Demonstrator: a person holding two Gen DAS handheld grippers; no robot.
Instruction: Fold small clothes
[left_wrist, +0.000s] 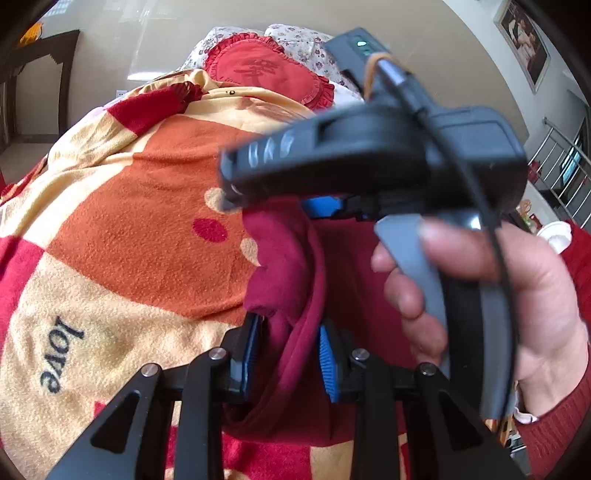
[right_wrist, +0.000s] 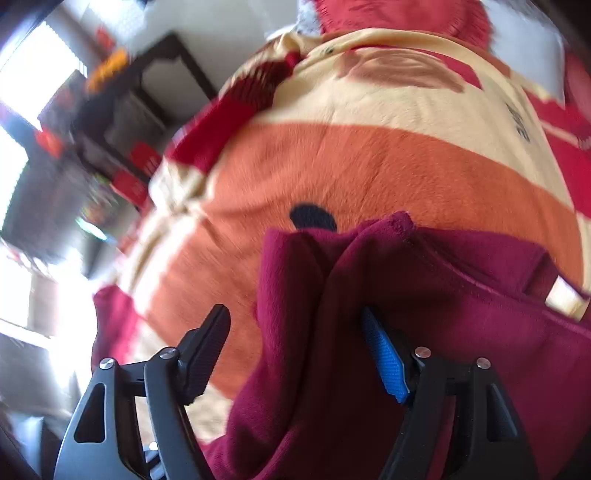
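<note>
Underneath everything a fleece blanket is lying over a bed, checked in orange, cream and red, with the word "love" printed on a cream patch. Beyond it a red heart cushion is resting on flowered pillows, a framed picture is hanging on the pale wall, and a railing is showing at the far right. From the right wrist the room is coming through smeared: a dark cabinet and glaring windows, nothing sharper. The garment, dark red, is hanging bunched between the blue pads of the left gripper, which are pinching it. The right gripper is standing partly open; cloth is lying against its right pad while the left pad is standing clear of it, so whether it is gripping is hard to say. The right hand, in a red sleeve, is blocking most of the garment in the left view, and its lower part is cut off
</note>
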